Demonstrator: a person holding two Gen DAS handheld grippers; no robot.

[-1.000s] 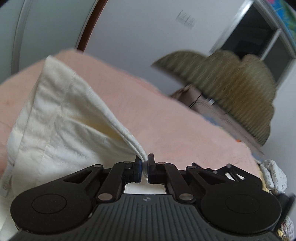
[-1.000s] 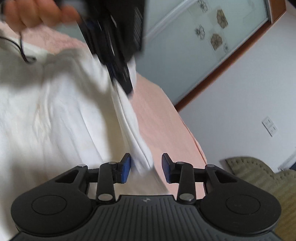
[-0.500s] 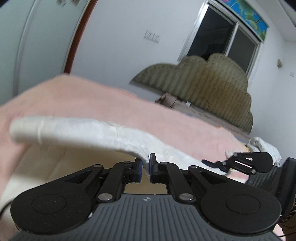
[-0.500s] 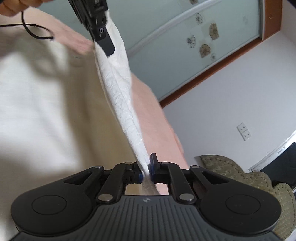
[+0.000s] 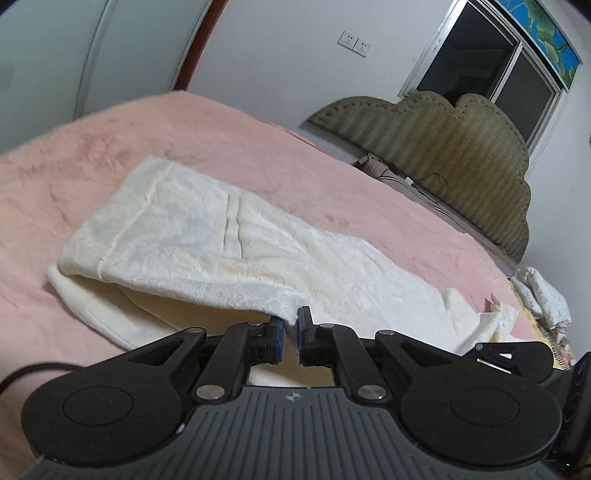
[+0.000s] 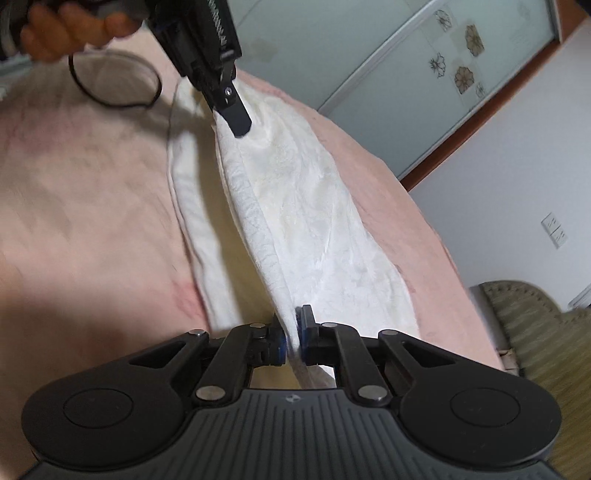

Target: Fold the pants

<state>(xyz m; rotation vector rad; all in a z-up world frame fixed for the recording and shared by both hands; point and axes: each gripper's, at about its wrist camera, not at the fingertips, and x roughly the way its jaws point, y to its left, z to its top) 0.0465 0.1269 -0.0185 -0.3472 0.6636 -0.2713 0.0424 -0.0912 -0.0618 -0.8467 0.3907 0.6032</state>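
Both wrist views, close, share pants (image 5: pixel 229 236)

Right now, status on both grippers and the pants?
Left gripper and right gripper shut on one edge of the white pants. Top layer folded over on pink bed. Nothing in the way.

The right gripper (image 6: pixel 291 338) has its jaws clamped on an edge of the white pants (image 6: pixel 295 206), which stretch in a raised ridge up to the left gripper (image 6: pixel 236 118), pinching the same edge further along. A hand (image 6: pixel 70 27) holds that far gripper, and a dark cable (image 6: pixel 110 101) loops beneath it. The rest of the pants lies on the pink bed (image 6: pixel 74 192). A green padded headboard (image 6: pixel 535 325) sits at the right, below a wall socket (image 6: pixel 554 229).
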